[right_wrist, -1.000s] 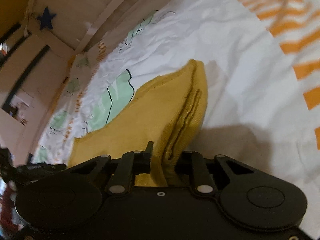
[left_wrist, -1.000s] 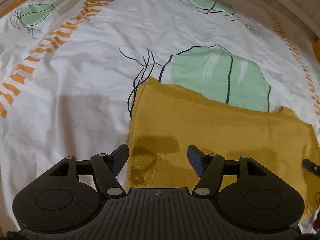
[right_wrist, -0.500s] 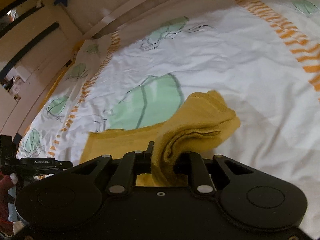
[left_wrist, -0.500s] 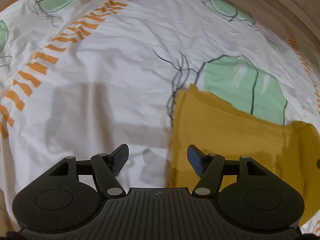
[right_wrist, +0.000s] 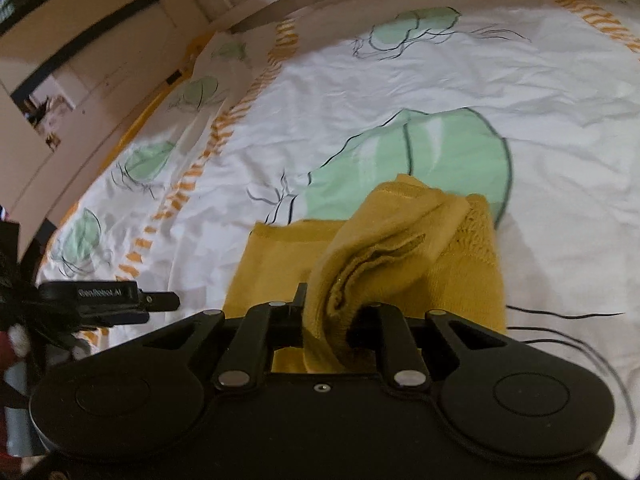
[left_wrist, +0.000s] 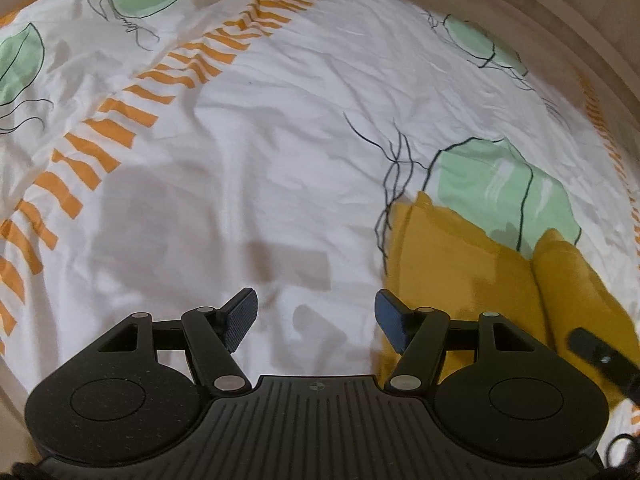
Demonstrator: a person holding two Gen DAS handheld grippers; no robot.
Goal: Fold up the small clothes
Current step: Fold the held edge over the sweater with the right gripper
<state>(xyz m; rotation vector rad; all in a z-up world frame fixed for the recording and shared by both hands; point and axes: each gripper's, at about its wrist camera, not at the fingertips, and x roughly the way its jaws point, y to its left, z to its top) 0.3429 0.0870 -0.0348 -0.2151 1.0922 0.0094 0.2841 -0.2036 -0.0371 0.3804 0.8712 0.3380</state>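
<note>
Right wrist view: a white sheet (right_wrist: 400,80) printed with green leaves and orange stripes covers the bed. On it lies a mustard cloth (right_wrist: 272,264), one edge lifted and bunched — pinched between the narrow jaws of the right gripper (right_wrist: 334,320). Left wrist view: the left gripper (left_wrist: 316,316) hangs over bare sheet, jaws wide and empty, the cloth just to its right.

right gripper (right_wrist: 326,312) jaws pinching bunched mustard garment (right_wrist: 384,240), leaf-print sheet (right_wrist: 360,92)
</note>
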